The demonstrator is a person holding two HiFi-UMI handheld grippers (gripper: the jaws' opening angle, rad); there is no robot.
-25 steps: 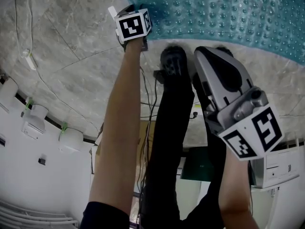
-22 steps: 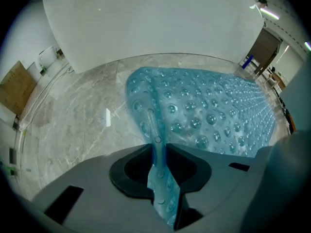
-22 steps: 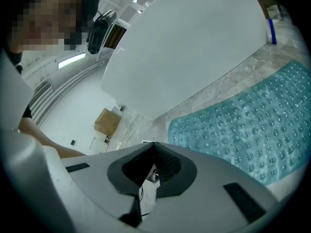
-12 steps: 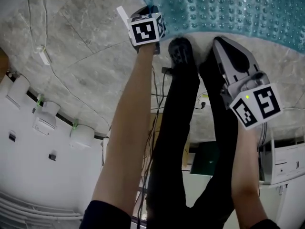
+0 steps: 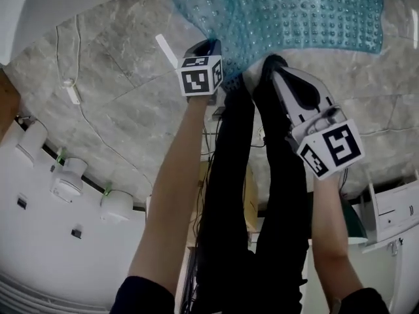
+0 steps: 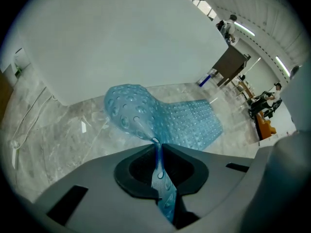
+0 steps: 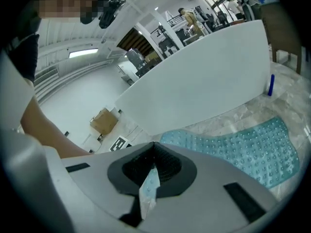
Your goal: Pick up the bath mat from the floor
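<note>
Two tools, both yours, both engaged on one bath mat [image 5: 308, 18]

Left tool [image 6: 158, 152]: its jaws have just been closing and now pinch a thin fold of the mat's near edge, which runs between the pads. The corner beside it rises off the floor [image 5: 111, 110] in a hump.

Right tool [image 7: 151, 171]: jaws almost together on another strip of the same near edge.

Reason for the pairing, as a judgement: two holds spread along one edge let you peel the limp sheet up evenly instead of letting it fold on itself.

Mat: teal, translucent, studded. Its near edge is raised at your tools and its far part lies flat on the floor.

Floor: grey veined stone. A white block on a cable [image 5: 71, 91] lies well left of the mat.

White panel [image 6: 121, 42]: stands just beyond the mat's far side, with an open hall with desks past it
</note>
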